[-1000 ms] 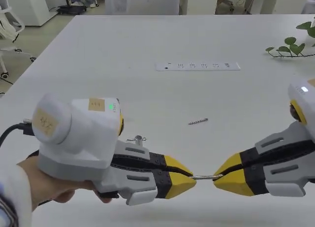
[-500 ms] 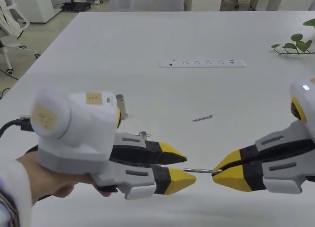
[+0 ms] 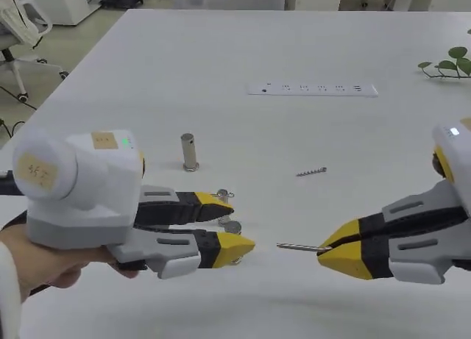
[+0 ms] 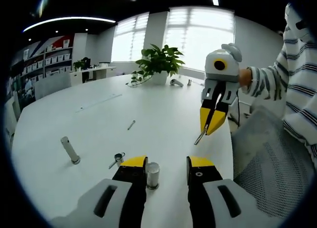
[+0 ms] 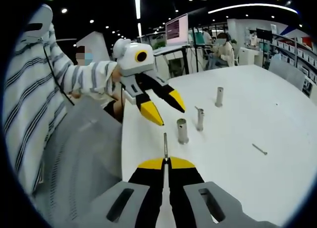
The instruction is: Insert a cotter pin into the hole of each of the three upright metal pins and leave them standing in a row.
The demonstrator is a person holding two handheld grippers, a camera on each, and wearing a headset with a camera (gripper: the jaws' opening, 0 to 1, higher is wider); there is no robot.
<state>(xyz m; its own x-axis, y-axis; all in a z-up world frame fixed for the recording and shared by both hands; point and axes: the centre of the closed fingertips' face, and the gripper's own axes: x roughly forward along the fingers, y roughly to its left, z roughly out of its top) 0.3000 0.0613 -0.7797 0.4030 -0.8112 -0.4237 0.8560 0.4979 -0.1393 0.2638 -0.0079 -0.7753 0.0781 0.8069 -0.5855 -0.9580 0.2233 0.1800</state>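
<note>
Your left gripper (image 3: 234, 221) has its jaws spread apart, clamping nothing. The near pin (image 4: 152, 175) stands upright on the table (image 3: 309, 45) in the gap between them, close against one jaw and clear of the other; in the head view it shows between the yellow tips (image 3: 232, 226).

Your right gripper (image 5: 166, 161) has its jaws pressed together on a cotter (image 5: 165, 145), which sticks straight out beyond the tips. In the head view the cotter (image 3: 296, 246) lies level and points toward your left gripper, its free end near that gripper's lower tip but apart from it and from the near pin.

The middle pin (image 5: 199, 119) stands just beside the near one, with what looks like a ring-headed cotter through its top. The far pin (image 3: 190, 151) stands well apart from both. A loose cotter (image 3: 312, 172) lies flat on the table, apart from the pins and from both grippers.
</note>
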